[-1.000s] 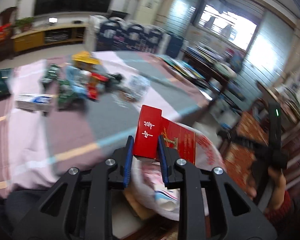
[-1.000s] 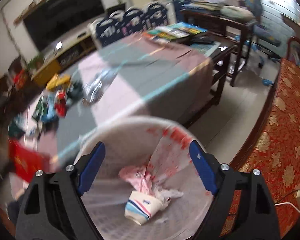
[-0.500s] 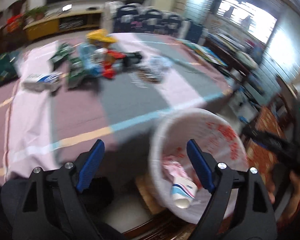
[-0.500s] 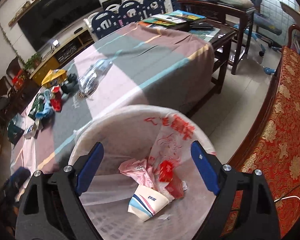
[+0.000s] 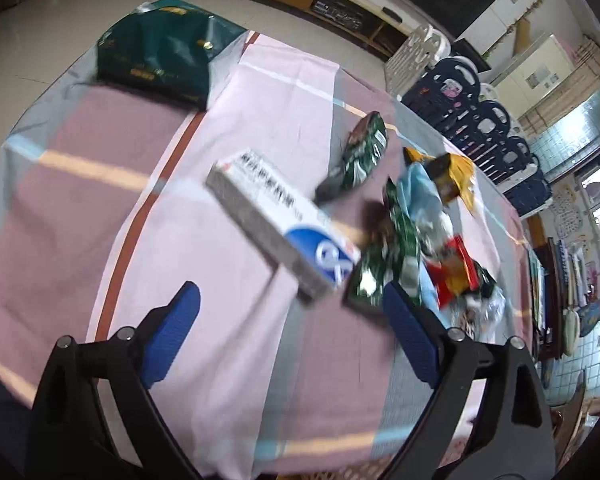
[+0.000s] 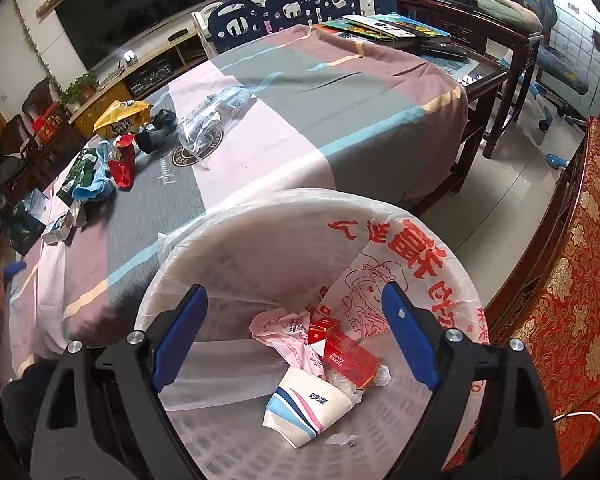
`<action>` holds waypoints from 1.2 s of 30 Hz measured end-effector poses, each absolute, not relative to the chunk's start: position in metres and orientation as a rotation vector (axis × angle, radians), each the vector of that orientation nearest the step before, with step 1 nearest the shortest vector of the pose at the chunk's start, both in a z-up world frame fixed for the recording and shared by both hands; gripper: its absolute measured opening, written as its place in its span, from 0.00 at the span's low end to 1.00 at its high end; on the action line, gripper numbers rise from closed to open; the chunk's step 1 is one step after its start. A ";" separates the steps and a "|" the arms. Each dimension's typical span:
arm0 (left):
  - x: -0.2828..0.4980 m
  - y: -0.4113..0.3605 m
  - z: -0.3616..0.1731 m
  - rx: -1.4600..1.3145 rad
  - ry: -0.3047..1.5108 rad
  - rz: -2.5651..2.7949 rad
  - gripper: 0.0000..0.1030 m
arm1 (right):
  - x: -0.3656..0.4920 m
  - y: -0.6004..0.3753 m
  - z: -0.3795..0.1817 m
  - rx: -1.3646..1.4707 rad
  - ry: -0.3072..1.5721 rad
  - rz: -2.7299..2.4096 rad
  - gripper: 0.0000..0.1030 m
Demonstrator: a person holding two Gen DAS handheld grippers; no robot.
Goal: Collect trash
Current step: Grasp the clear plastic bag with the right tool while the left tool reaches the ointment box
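Trash is lying in two places: a scattered heap on the worktop (image 5: 100,208) and a few pieces already sitting inside the bin (image 6: 260,240). A striped cloth in pink, mauve and grey is covering the worktop. The bin, lined with a white bag printed in red, is standing just beside the worktop's near edge, under the right claw (image 6: 296,336), which is hanging over it with jaws wide and nothing between them. In the bin a red box (image 6: 350,356) is lying against a pink bag (image 6: 288,334), with a paper cup (image 6: 306,406) on its side just in front of them.

On the worktop's far corner a dark green bag (image 5: 160,48) is resting, well apart from the heap. A long white and blue box (image 5: 284,224) is lying diagonally ahead of the left claw (image 5: 292,336); its jaws have just been opening and are now standing wide, gripping nothing, above the cloth. Just beside the box, green wrappers (image 5: 384,256) are piling up with a light blue wrapper (image 5: 420,196), a yellow packet (image 5: 452,176) and a red packet (image 5: 452,272). Another green packet (image 5: 364,152) is lying a little apart, beyond the box. This view is blurred, so finer print is unreadable.
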State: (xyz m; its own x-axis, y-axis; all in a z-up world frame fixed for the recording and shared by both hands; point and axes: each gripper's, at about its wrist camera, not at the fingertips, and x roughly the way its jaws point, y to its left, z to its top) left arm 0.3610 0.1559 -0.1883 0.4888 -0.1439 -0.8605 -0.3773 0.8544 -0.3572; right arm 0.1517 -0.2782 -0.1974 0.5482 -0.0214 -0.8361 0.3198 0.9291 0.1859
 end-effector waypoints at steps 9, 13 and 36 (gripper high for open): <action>0.445 0.142 -0.231 -0.357 1.276 0.364 0.90 | 0.160 -0.273 -0.205 0.321 1.002 -0.201 0.84; 0.428 0.142 -0.224 -0.310 1.208 0.351 0.38 | 0.174 -0.265 -0.205 0.307 1.000 -0.184 0.84; 0.276 0.192 -0.204 -0.374 1.030 0.178 0.71 | 0.441 -0.233 -0.224 0.205 1.011 -0.303 0.73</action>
